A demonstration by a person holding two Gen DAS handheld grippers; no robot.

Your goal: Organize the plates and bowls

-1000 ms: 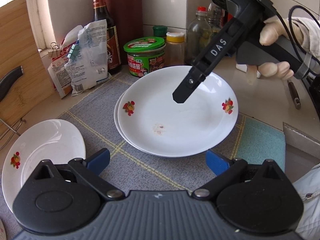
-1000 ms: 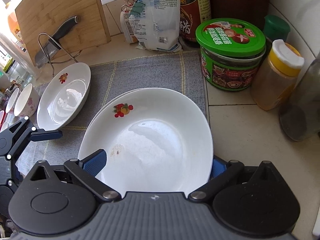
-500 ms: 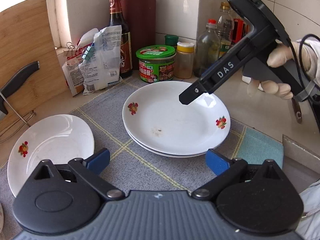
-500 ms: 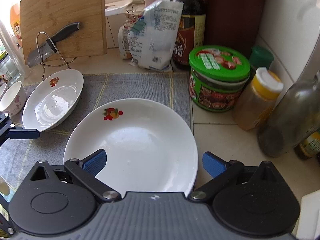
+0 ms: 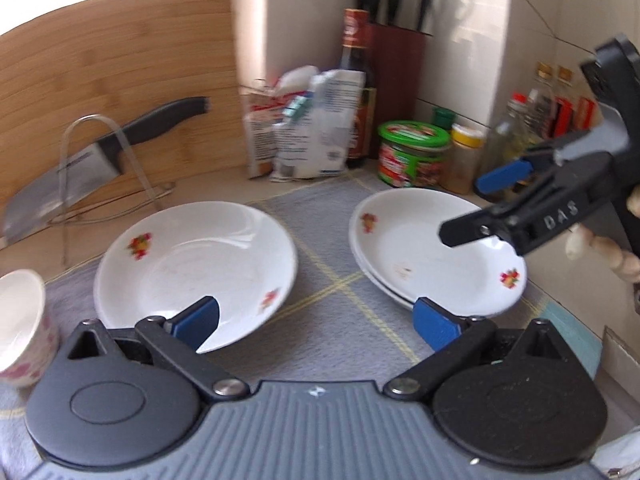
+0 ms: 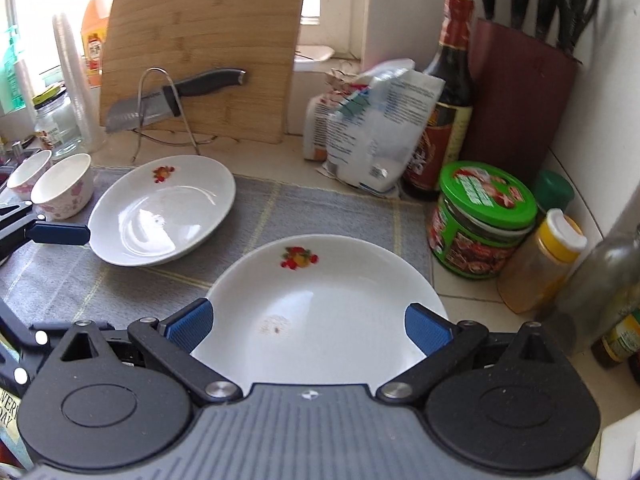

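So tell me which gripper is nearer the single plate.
Left. The left gripper hangs open beside the single plate, one finger over its rim. The right gripper is open over the stacked plates, across the mat.

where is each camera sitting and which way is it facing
Left wrist: on the left claw, angled down over the grey mat toward the tiled corner; its own open blue pads show, plus the right claw and a gloved hand.
Right wrist: on the right claw, angled down above the stacked plates; its open pads and the left claw's tip show.
Shared: single plate, stacked plates, knife, green-lidded jar.
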